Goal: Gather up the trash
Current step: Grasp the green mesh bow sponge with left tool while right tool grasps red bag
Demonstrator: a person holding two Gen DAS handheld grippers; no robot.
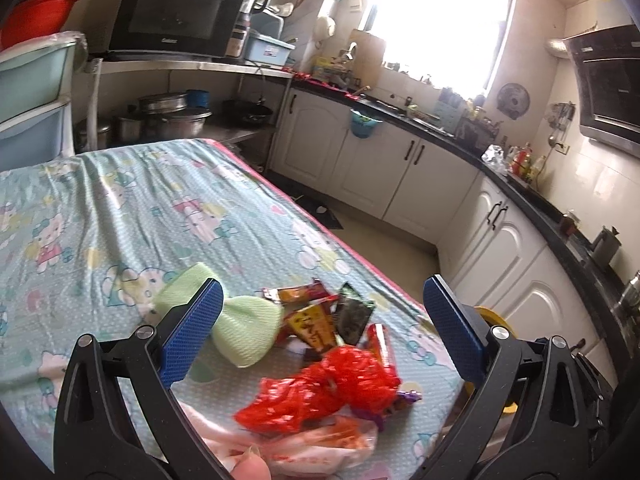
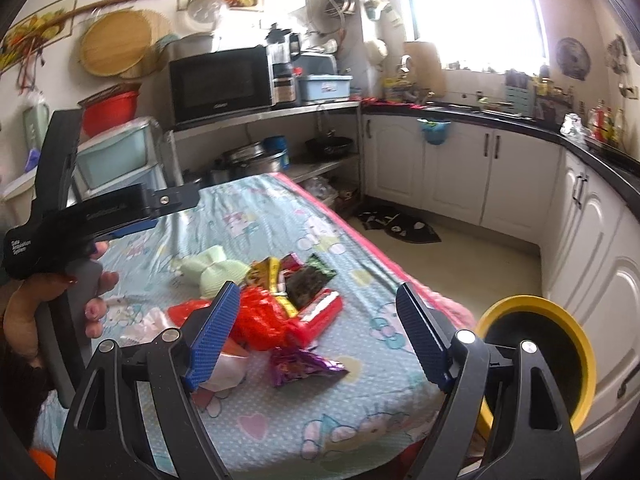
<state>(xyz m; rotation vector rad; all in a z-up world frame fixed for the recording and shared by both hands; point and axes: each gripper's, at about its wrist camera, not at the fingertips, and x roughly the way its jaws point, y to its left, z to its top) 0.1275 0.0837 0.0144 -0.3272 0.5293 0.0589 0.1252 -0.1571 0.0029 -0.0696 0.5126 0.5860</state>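
Note:
A heap of trash lies near the right edge of the cloth-covered table (image 1: 120,208). It holds a crumpled red plastic bag (image 1: 332,384), several snack wrappers (image 1: 312,324) and a pale bag (image 1: 320,440) at the near end. A light green cloth (image 1: 244,328) lies just left of the heap. My left gripper (image 1: 322,282) is open and hovers over the heap, with nothing between its blue pads. My right gripper (image 2: 318,287) is also open, above the red bag (image 2: 260,316) and a purple wrapper (image 2: 304,364). A yellow-rimmed black bin (image 2: 536,360) stands beside the table on the right.
A hand (image 2: 96,292) holds the left tool's black body (image 2: 112,208) over the table's left side. White cabinets (image 2: 452,168) under a black counter line the far and right walls. A dark mat (image 2: 400,228) lies on the floor. A microwave (image 2: 220,84) sits on a shelf above pots.

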